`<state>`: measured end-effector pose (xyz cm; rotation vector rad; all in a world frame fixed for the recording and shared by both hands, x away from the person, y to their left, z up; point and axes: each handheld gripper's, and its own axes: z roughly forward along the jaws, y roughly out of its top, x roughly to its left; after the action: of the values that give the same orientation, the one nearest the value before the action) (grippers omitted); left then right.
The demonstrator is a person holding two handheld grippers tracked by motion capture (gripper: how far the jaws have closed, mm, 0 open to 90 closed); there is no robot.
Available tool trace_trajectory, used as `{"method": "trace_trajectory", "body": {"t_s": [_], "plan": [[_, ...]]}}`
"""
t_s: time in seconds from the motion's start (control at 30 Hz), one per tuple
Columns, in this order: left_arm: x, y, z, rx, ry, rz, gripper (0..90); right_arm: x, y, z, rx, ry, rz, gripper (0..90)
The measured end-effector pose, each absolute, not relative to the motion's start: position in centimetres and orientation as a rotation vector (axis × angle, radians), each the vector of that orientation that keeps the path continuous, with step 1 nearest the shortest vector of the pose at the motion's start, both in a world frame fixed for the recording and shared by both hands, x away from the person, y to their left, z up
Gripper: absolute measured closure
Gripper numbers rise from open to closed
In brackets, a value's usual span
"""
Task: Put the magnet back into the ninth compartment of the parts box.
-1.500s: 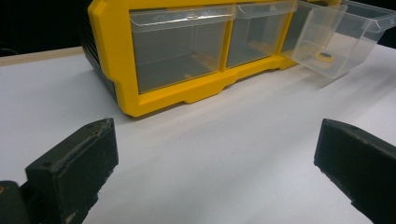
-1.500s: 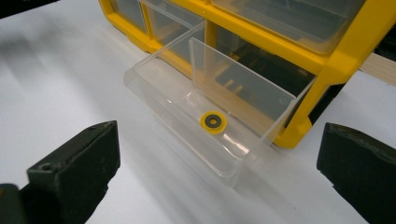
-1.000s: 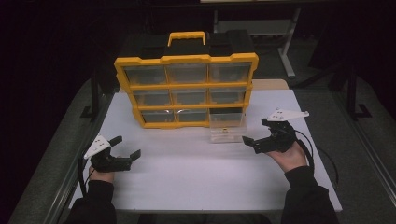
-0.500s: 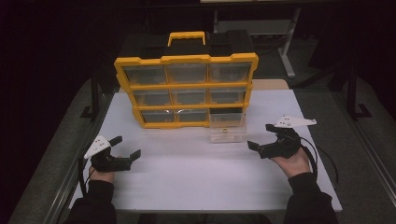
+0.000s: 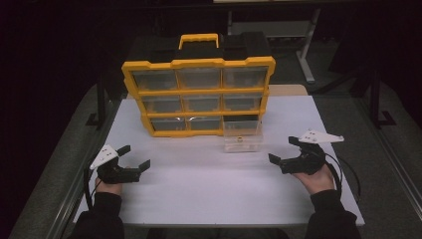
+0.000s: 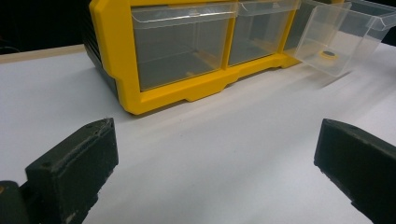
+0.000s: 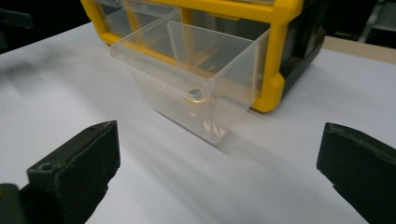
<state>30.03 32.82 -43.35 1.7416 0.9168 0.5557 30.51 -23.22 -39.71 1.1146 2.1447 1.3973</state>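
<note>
One clear drawer [image 5: 242, 137] out, unlabelled.

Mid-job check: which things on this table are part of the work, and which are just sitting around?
In play, as it appears:
- clear drawer, pulled out of the bottom right slot
- small ring inside it
- yellow organizer
- left claw and right claw, both open

Just there:
- white table
- frame behind
</note>
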Motion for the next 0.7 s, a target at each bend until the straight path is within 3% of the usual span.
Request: {"method": "trace_trajectory", "body": {"t_s": [0.7], "plan": [[30.0,32.8,-43.3,1.739,0.908,0.549,0.0,29.0,-24.7,-41.6,1.101,2.023,1.405,0.0]]}}
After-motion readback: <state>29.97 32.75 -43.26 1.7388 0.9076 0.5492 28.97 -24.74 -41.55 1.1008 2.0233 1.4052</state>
